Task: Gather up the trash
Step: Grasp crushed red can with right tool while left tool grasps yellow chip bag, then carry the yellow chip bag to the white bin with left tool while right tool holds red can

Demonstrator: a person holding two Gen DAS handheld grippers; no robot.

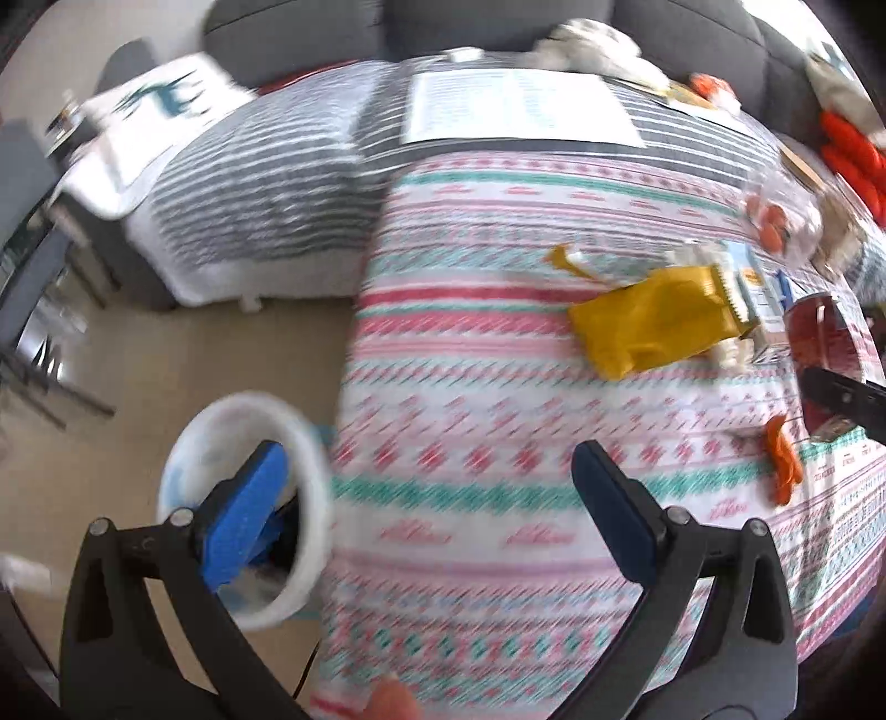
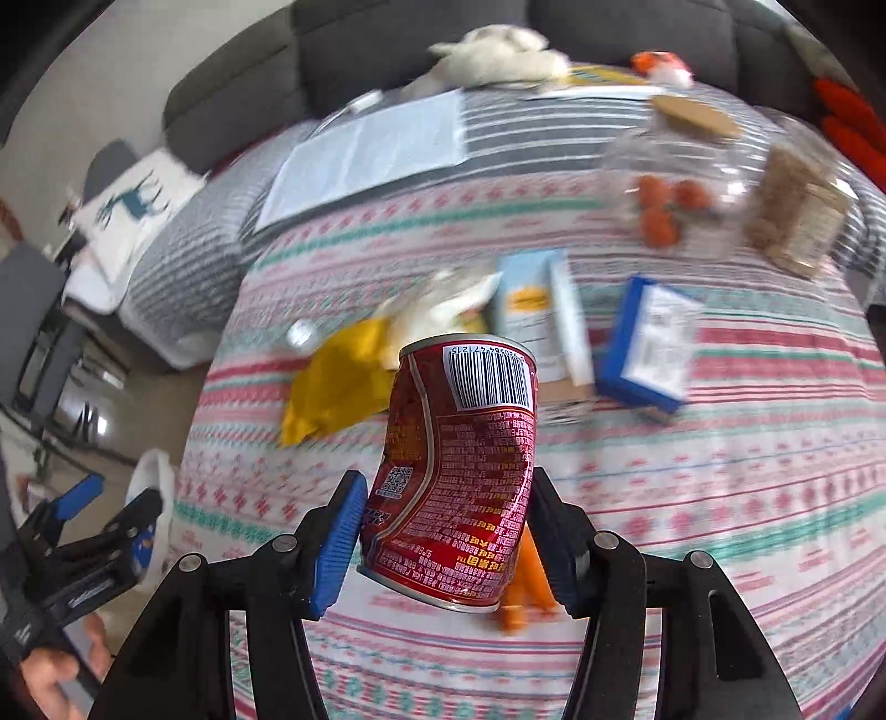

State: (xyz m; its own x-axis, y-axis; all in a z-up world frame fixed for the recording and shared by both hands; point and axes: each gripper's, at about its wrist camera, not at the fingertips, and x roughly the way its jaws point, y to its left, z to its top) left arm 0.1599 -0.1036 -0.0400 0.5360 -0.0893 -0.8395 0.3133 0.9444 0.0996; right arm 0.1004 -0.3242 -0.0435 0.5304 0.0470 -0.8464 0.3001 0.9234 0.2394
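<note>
Dented red can (image 2: 457,471) sitting clamped in right gripper (image 2: 443,540); left gripper (image 1: 426,515) gaping empty; yellow wrapper (image 2: 338,396), blue box (image 2: 648,346) lying behind on patterned cloth (image 2: 720,498).

I see patterned tablecloth (image 2: 692,498) under everything. Open printed sheet (image 2: 376,149) lies at far side on grey striped cloth (image 1: 266,188). Grey sofa (image 2: 354,50) behind. Deer-print cushion (image 2: 133,210) off left (blurred). Clear jar (image 2: 681,188) far right.

Both wrist views look steeply down, close over the patterned bed (image 1: 470,387) toward the sofa (image 2: 360,50) at 12 o'clock, sharing the yellow wrapper (image 1: 648,321).
</note>
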